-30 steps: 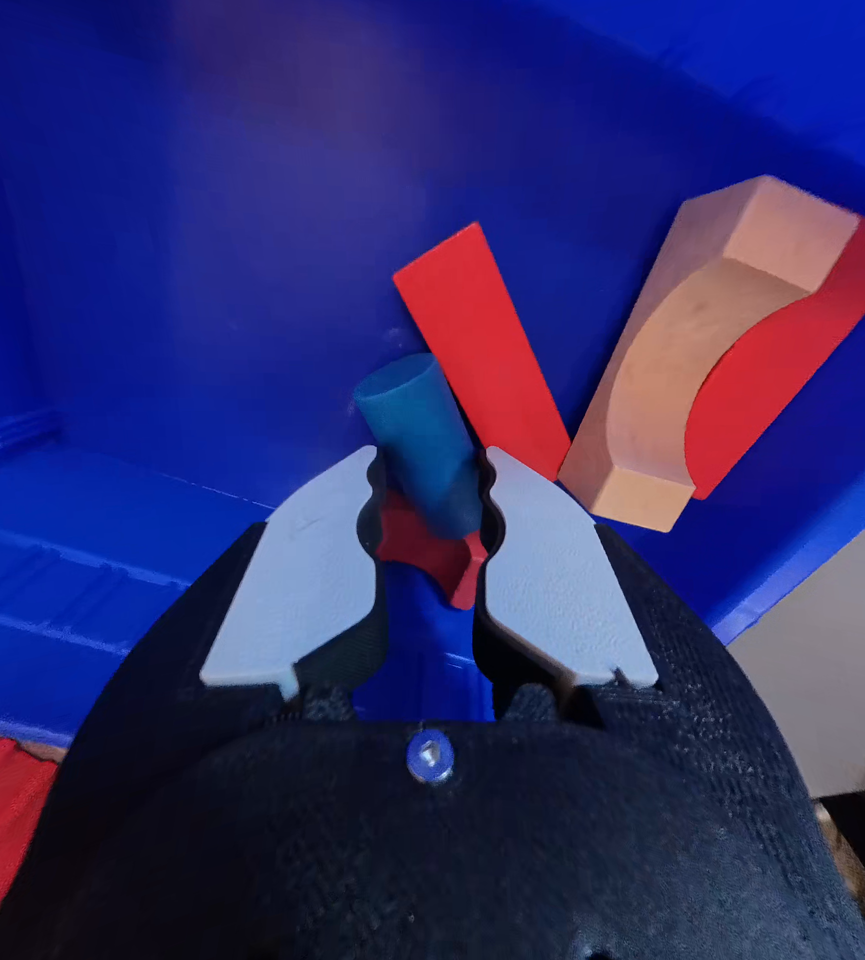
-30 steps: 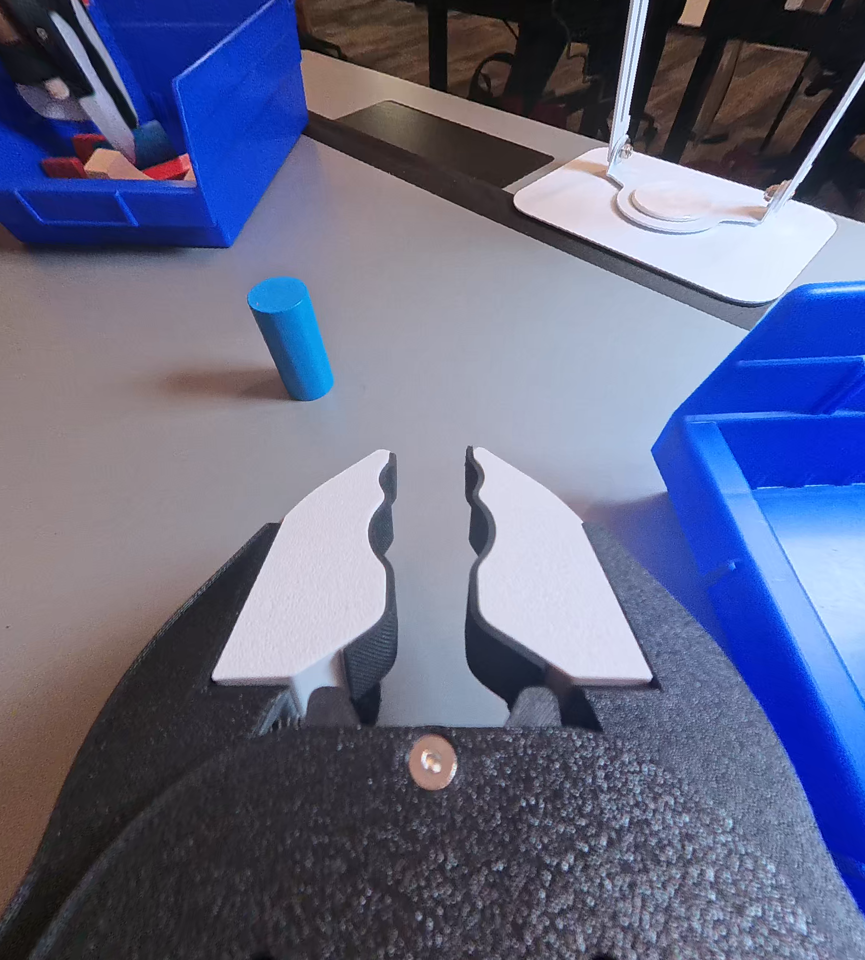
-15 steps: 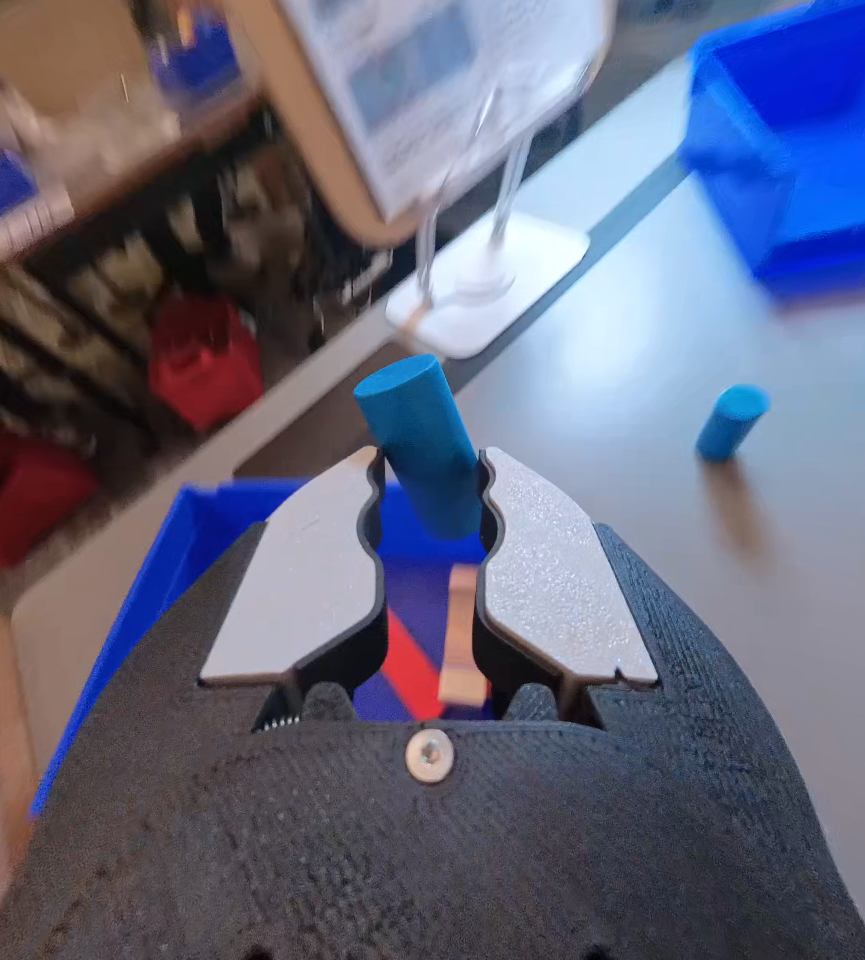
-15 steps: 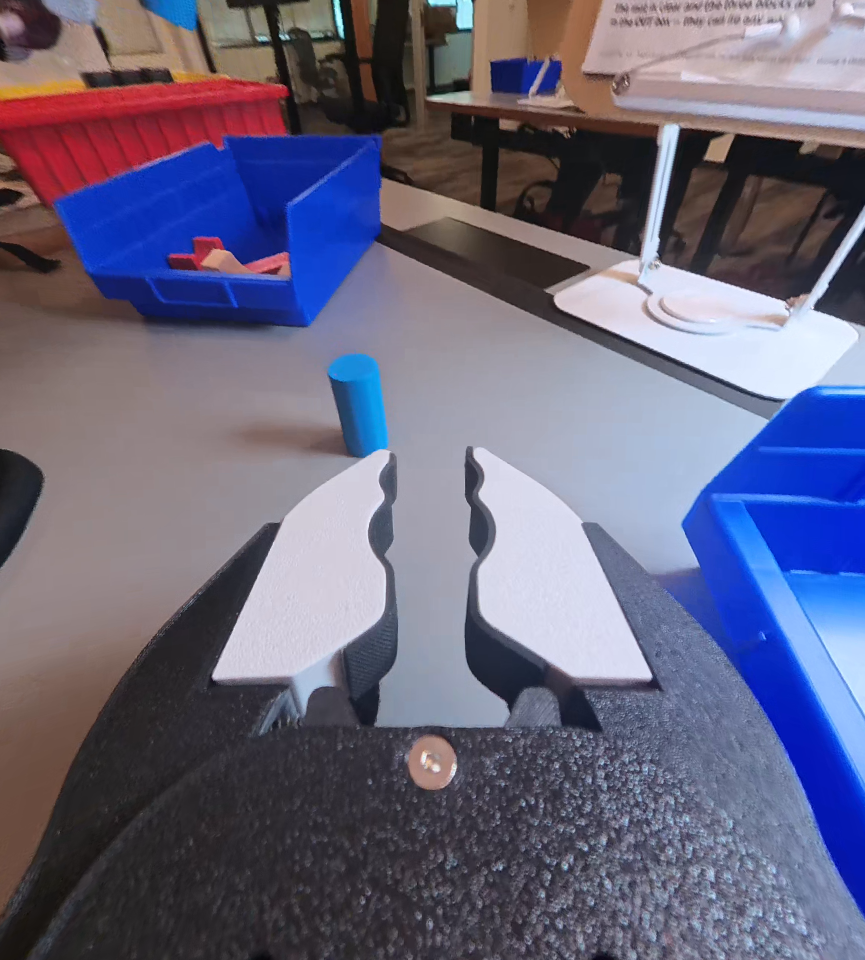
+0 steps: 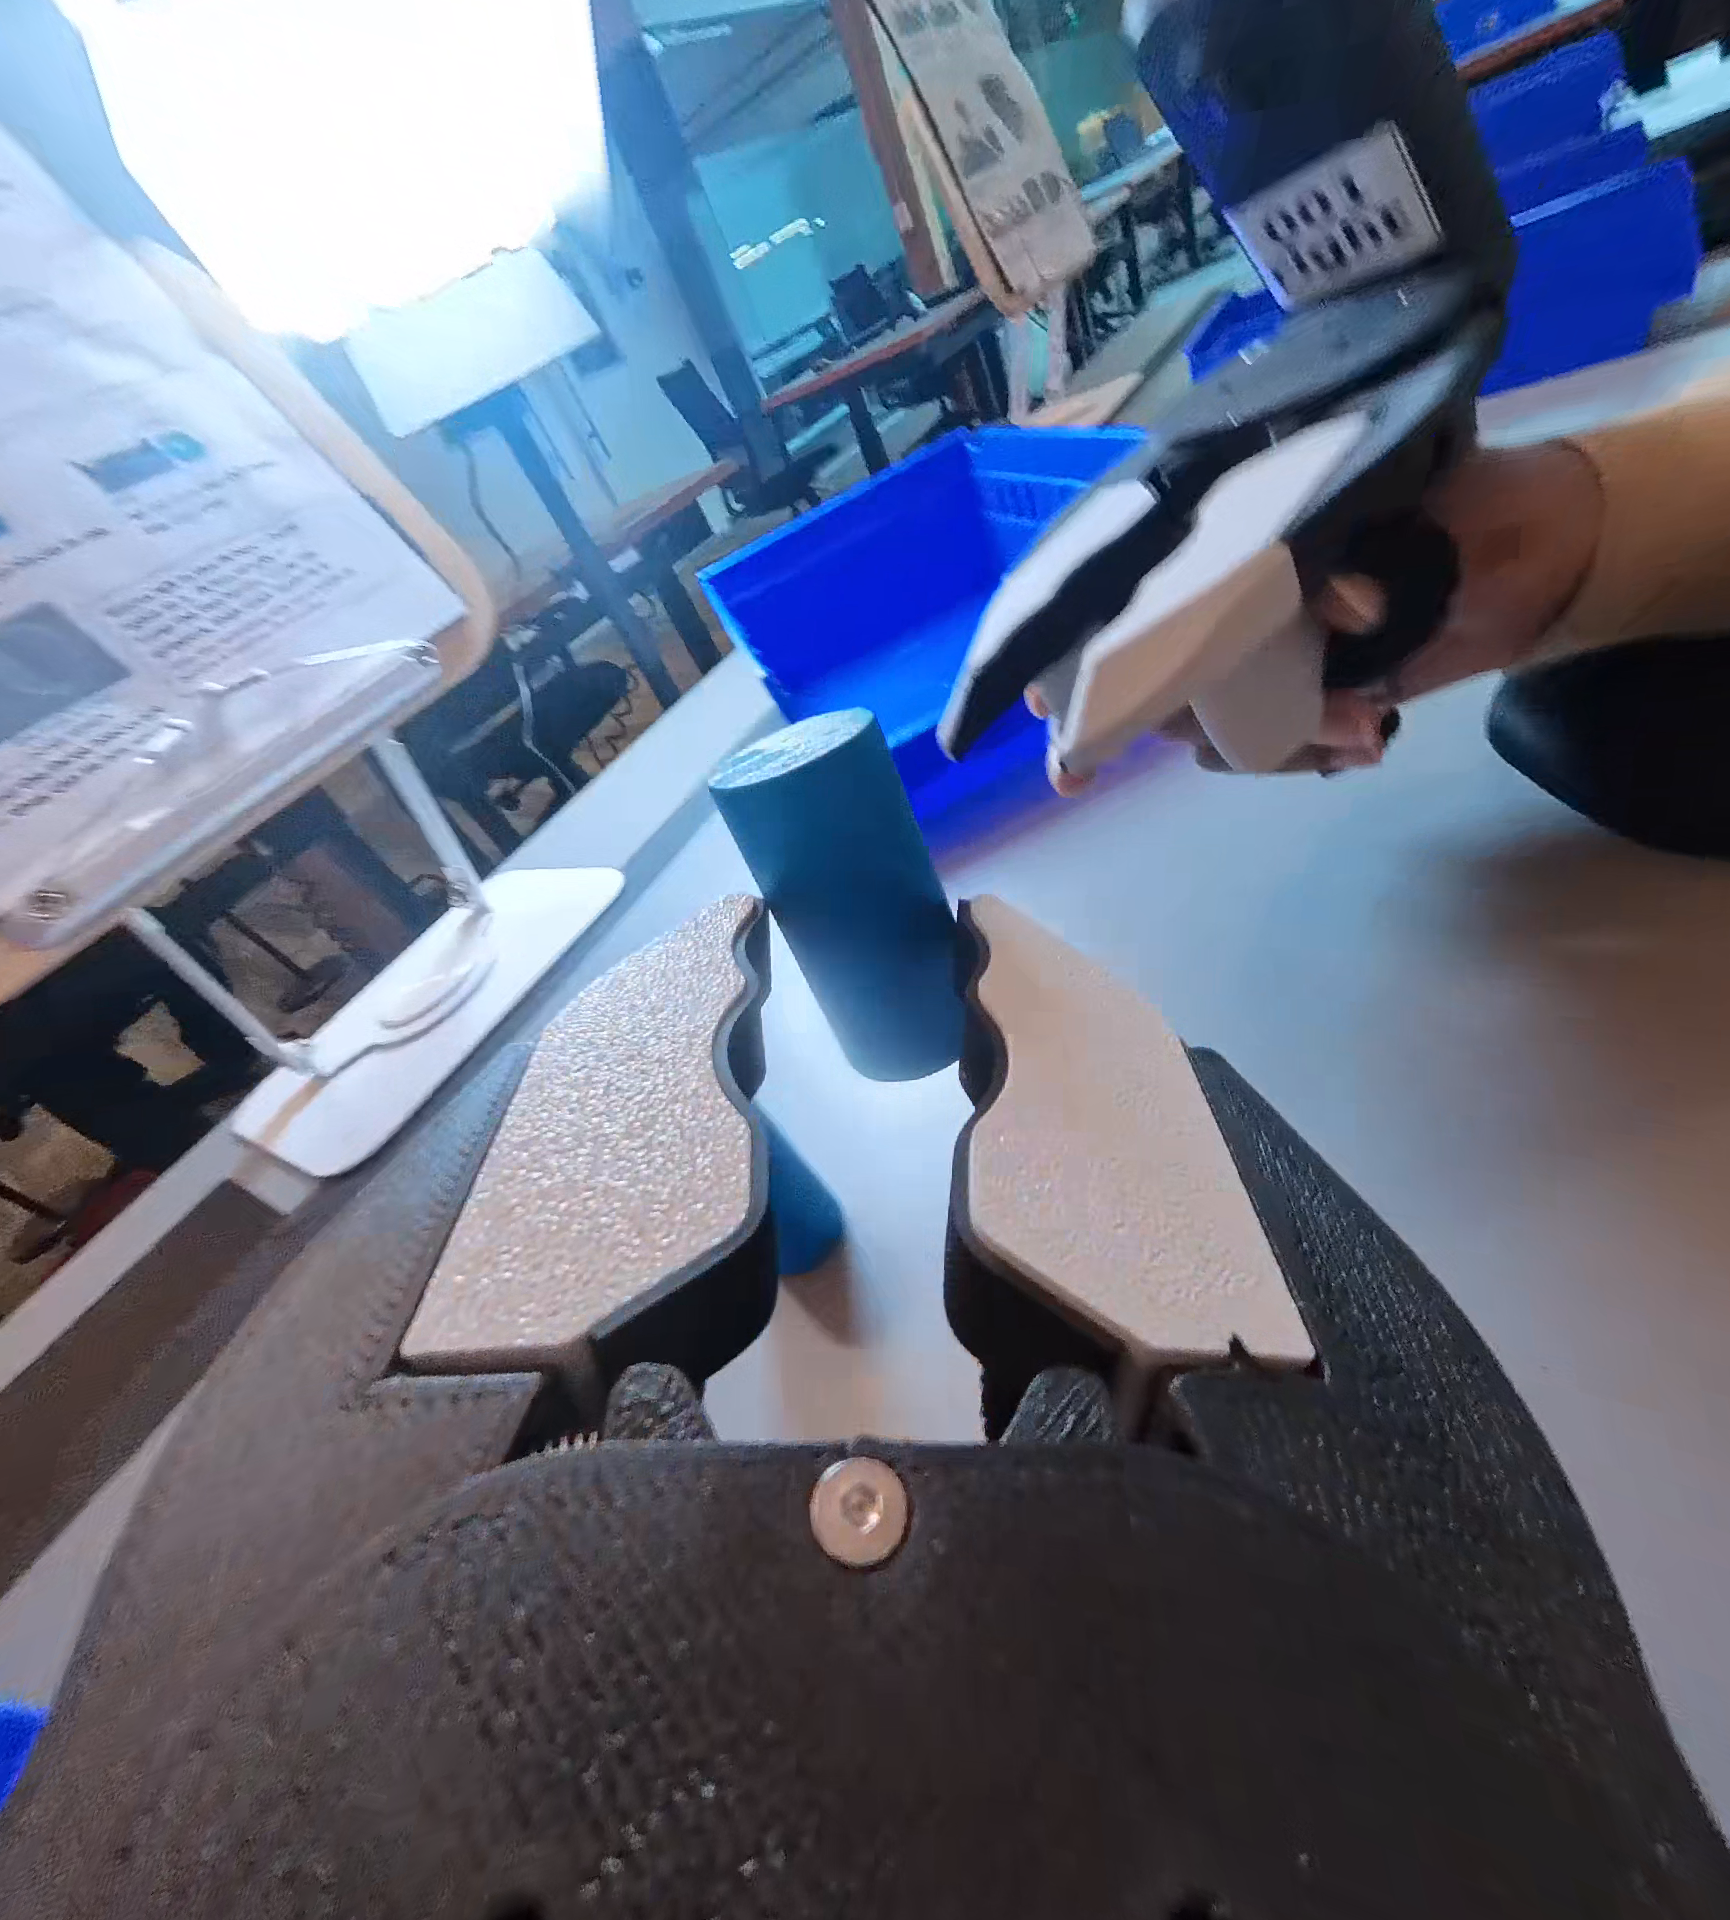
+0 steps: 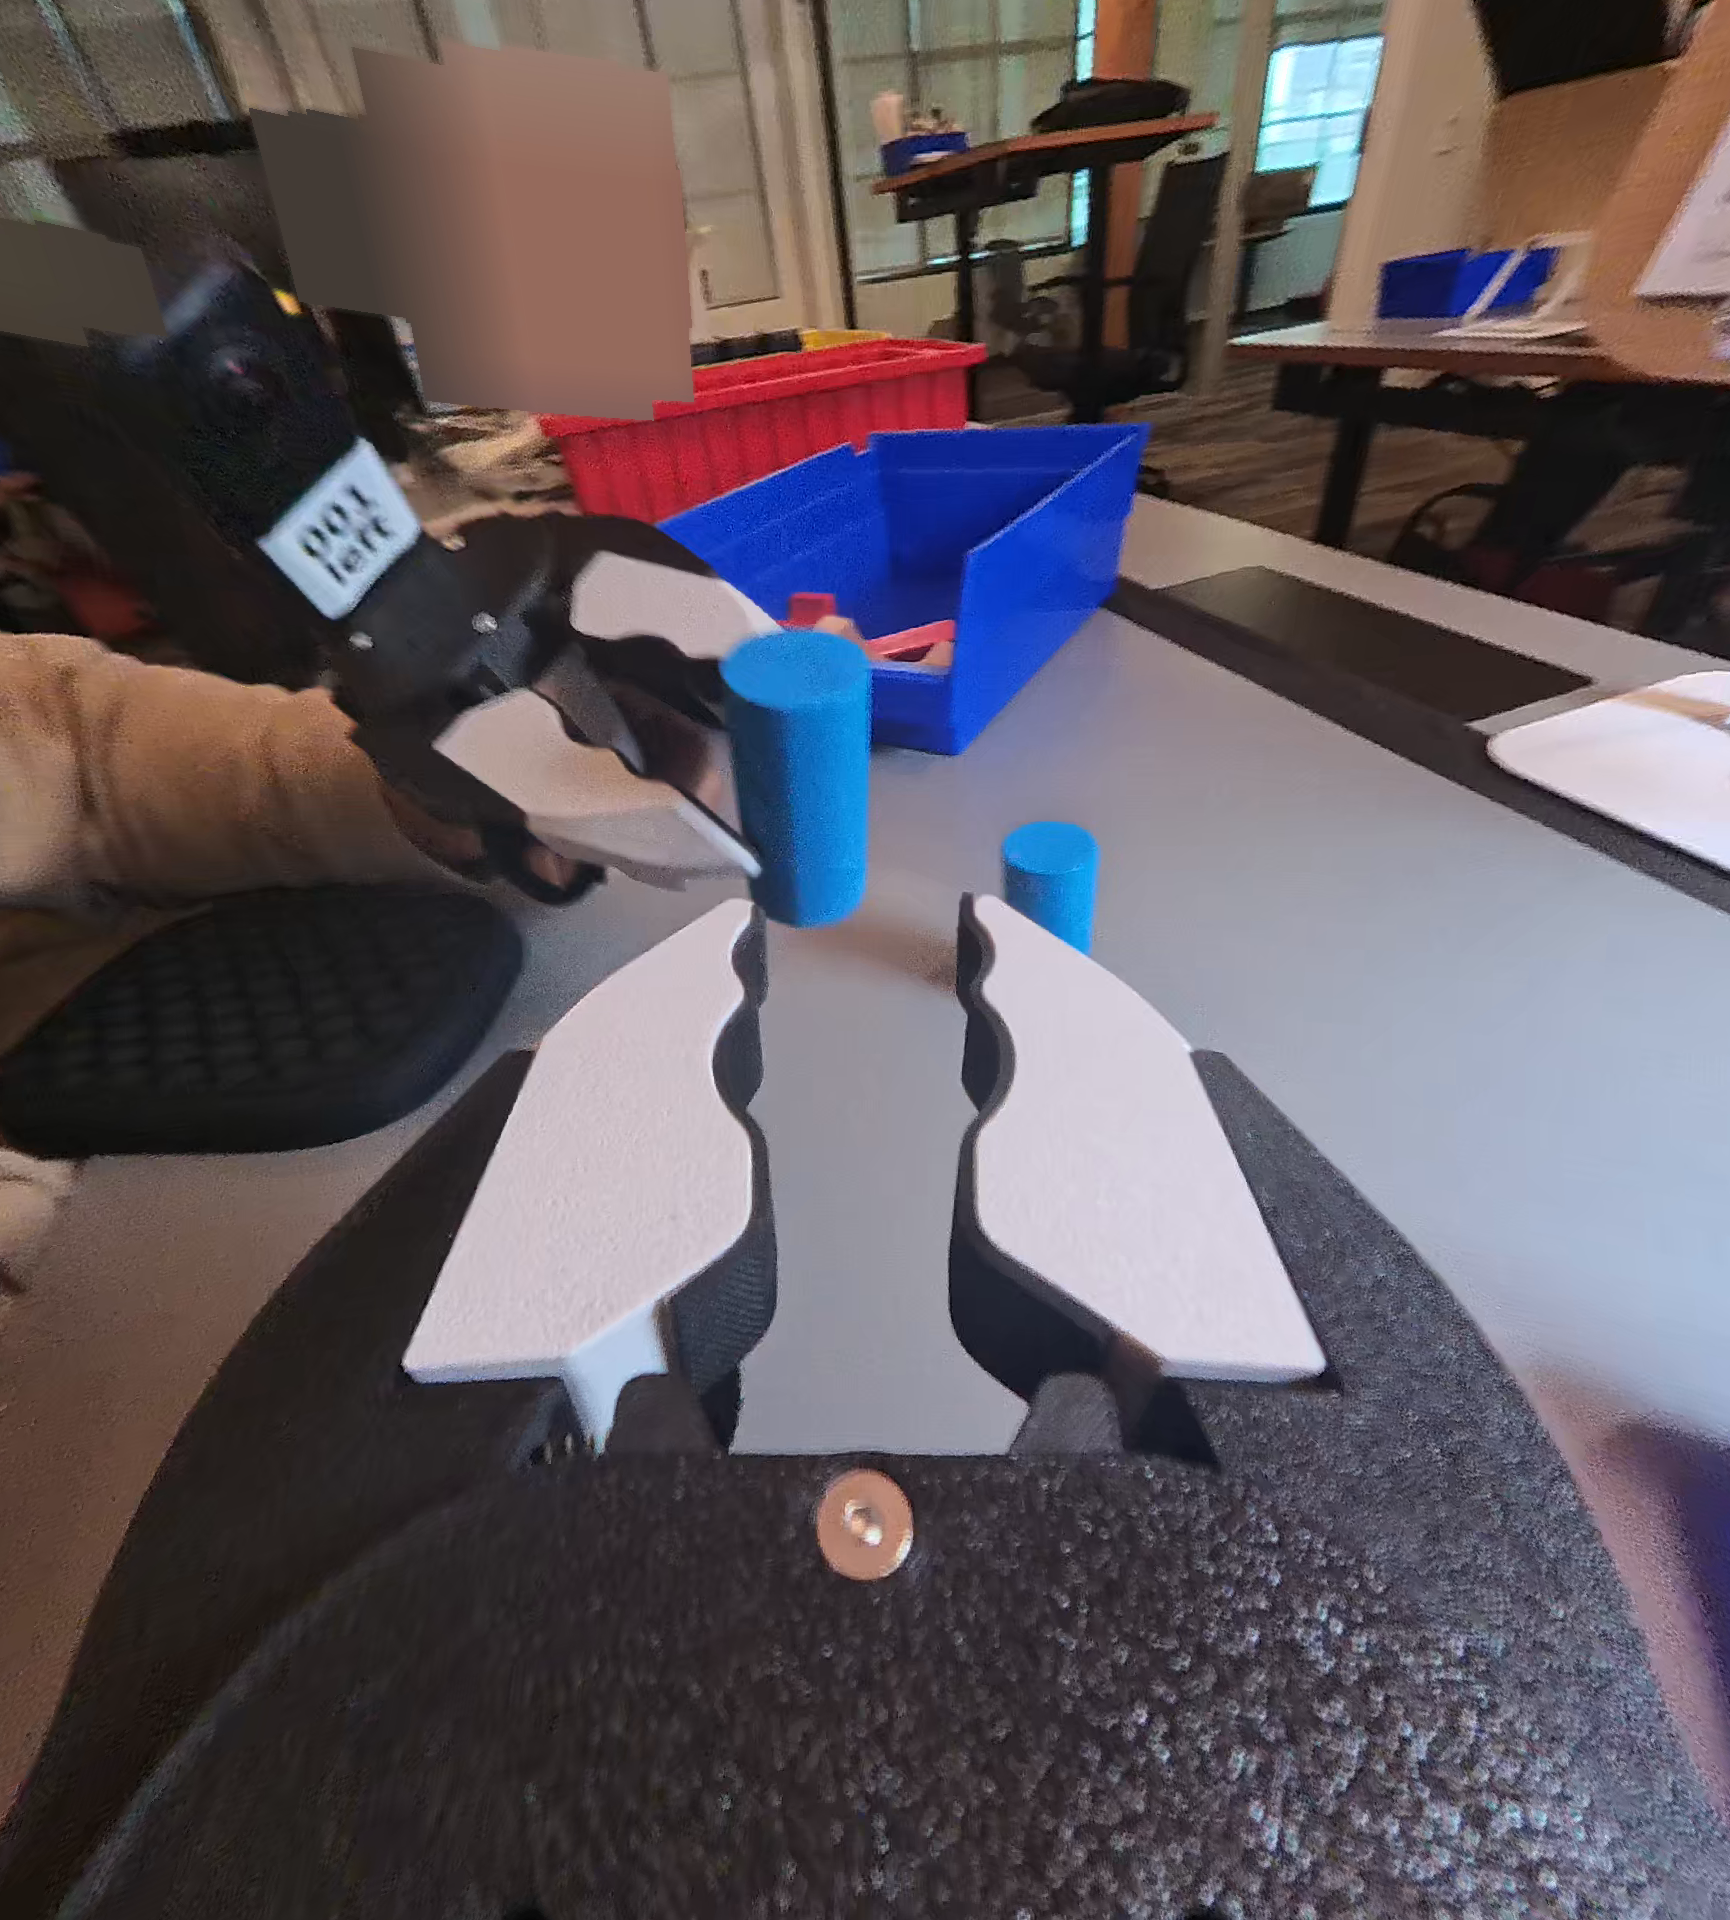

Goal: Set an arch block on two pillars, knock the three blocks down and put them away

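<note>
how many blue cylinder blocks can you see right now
2. One blue cylinder is held in the left gripper; the other cylinder stands on the table. More may be hidden in the bin.

Left gripper (image 5: 861,997): finger faces pale, grainy, matt plastic; body black, coarsely ribbed, with one bright metal screw (image 5: 859,1509); held blue cylinder (image 5: 840,894) matt, finely textured, material unclear; second blue cylinder (image 6: 1050,881), standing on the table (image 6: 1256,935) beside it, of like finish; table smooth, grey, faintly sheened; blue bin (image 6: 1006,582) behind the cylinders glossy moulded plastic, ribbed; right gripper (image 6: 861,935) faces white, matt, finely grained; black pad (image 6: 248,1018) left of it dimpled.
</note>
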A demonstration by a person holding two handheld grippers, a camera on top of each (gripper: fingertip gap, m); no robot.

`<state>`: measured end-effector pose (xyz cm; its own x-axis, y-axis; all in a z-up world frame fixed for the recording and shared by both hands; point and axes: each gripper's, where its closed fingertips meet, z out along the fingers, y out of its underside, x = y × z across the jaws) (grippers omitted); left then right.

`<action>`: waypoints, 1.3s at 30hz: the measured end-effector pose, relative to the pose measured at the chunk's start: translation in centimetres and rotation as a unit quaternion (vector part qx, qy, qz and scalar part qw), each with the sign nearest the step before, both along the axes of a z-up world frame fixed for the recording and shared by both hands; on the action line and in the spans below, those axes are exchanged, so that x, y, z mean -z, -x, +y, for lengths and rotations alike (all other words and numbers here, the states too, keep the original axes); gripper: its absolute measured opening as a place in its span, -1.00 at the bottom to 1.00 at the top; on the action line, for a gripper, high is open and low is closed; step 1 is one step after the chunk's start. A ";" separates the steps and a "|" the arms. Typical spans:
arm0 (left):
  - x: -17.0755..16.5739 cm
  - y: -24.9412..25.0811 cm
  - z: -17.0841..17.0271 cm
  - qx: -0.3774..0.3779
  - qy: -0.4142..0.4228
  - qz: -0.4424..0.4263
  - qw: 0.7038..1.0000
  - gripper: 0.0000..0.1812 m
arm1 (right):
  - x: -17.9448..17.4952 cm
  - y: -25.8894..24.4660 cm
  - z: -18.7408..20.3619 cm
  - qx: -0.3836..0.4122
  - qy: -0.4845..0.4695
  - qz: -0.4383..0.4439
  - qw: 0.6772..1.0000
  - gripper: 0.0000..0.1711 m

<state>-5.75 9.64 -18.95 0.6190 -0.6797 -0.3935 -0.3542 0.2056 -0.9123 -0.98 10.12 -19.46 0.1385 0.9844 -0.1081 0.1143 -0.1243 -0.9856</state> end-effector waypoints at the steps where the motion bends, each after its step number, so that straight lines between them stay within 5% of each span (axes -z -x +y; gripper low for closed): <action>1: 1.0 -0.7 -0.2 0.004 0.003 0.008 1.000 -0.62 | 0.0 0.2 -0.7 -0.022 0.010 -0.002 1.000 -0.58; 10: 3.1 -2.4 -1.6 0.006 -0.021 0.059 0.998 -0.62 | 0.6 2.1 -3.8 -0.081 0.040 -0.013 0.996 -0.40; 22: 3.7 -3.7 -3.1 0.025 -0.059 0.108 0.992 -0.63 | 1.8 2.8 -4.4 -0.082 0.047 -0.046 0.994 -0.54; 39: 2.6 -3.4 -3.3 0.062 0.016 -0.004 0.998 -0.61 | -0.1 2.2 -4.3 -0.088 0.046 -0.003 0.995 -0.56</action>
<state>-2.36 6.34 -21.58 0.5330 -0.7630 -0.3657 -0.3198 0.2184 -0.9220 -3.13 5.82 -19.35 -0.0334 0.9795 -0.1986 0.1487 -0.1916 -0.9701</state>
